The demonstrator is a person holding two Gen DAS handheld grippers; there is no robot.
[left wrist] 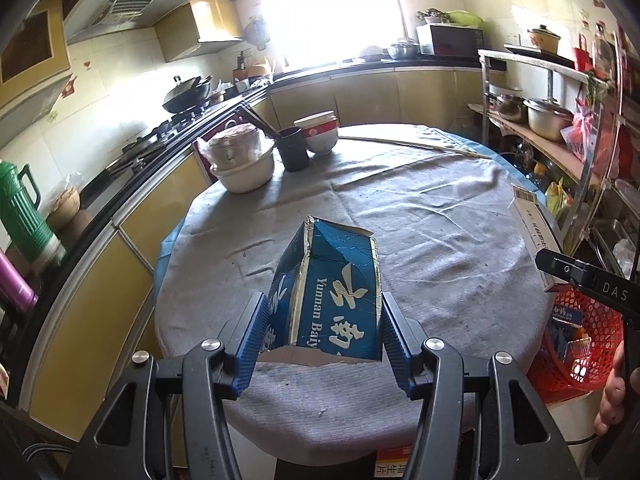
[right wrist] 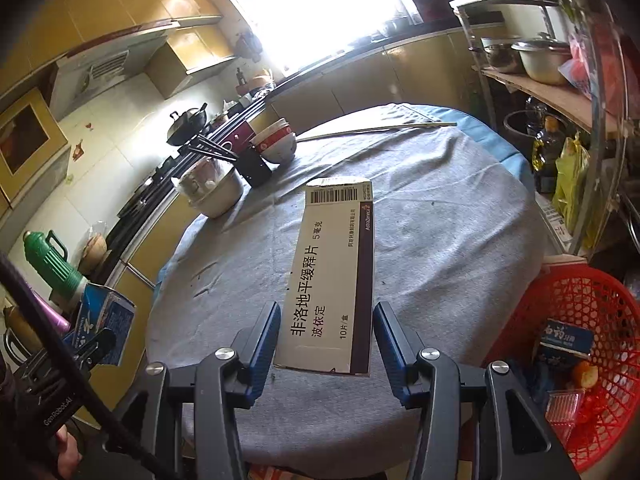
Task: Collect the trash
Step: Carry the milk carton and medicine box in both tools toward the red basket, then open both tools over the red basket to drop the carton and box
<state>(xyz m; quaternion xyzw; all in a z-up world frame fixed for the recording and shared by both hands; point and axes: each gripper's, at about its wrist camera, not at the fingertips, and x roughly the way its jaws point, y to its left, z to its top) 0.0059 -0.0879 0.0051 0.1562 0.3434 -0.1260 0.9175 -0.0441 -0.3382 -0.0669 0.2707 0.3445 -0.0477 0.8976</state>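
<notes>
On my left wrist view, the left gripper [left wrist: 322, 336] clamps a torn blue carton [left wrist: 326, 292] above the grey-clothed table [left wrist: 440, 216]. On my right wrist view, the right gripper [right wrist: 326, 334] grips a white medicine box [right wrist: 332, 276] over the table, with the red basket [right wrist: 592, 320] just right.

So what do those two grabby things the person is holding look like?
Both look alike. The left tool and right tool each have two black, angular plastic arms with round silver bolts, ending in blue ribbed pads. Seen from the side, one body shows white letters "DAS", the other "GenRobot.AI" beside a black cable. No sleeves show clearly.
</notes>
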